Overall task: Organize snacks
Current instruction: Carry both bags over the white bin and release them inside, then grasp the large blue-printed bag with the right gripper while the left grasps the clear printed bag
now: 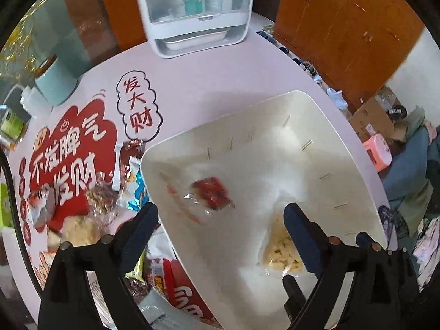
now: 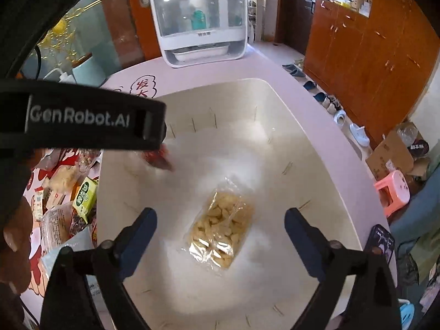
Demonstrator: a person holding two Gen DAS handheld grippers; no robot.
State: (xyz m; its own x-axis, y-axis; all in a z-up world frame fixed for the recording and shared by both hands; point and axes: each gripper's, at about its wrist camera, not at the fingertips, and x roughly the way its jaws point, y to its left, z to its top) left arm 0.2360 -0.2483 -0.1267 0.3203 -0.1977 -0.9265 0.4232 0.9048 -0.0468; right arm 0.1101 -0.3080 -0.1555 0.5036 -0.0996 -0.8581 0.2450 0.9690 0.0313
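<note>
A: State the pose of each gripper.

B: Left gripper (image 1: 221, 210): held above the near-left rim of the bin (image 1: 176, 144), jaws spread wide, nothing between them. Right gripper (image 2: 220, 214): held above the near half of the bin (image 2: 316, 143), jaws likewise spread and empty. In the right view the left unit crosses the frame at left, with part of the hand (image 2: 15, 236) that carries it.

A: Surface and room?

B: A pale pink table (image 1: 209, 82) bearing a red printed mat (image 1: 74, 148) on its left part. At the far edge stands a white cabinet (image 1: 196, 11) with a clear hood and bottles inside. A teal jar (image 1: 53, 82) sits at far left. Right of the table: floor with shoes (image 2: 324, 100), a pink stool (image 2: 392, 192), a carton (image 1: 371, 121), and wooden cupboards (image 2: 365, 41) beyond.

A: Containers and contents?

B: One white bin, open top. Inside, near the right gripper, lies a clear bag of pale chips (image 2: 220, 231). Farther in and to the left lies a red packet (image 1: 213, 195) in clear wrap; blur hides whether it rests on the floor of the bin. The remaining snacks (image 1: 90, 209) lie piled on the mat, just left of the bin, including a green pack (image 2: 85, 195).
</note>
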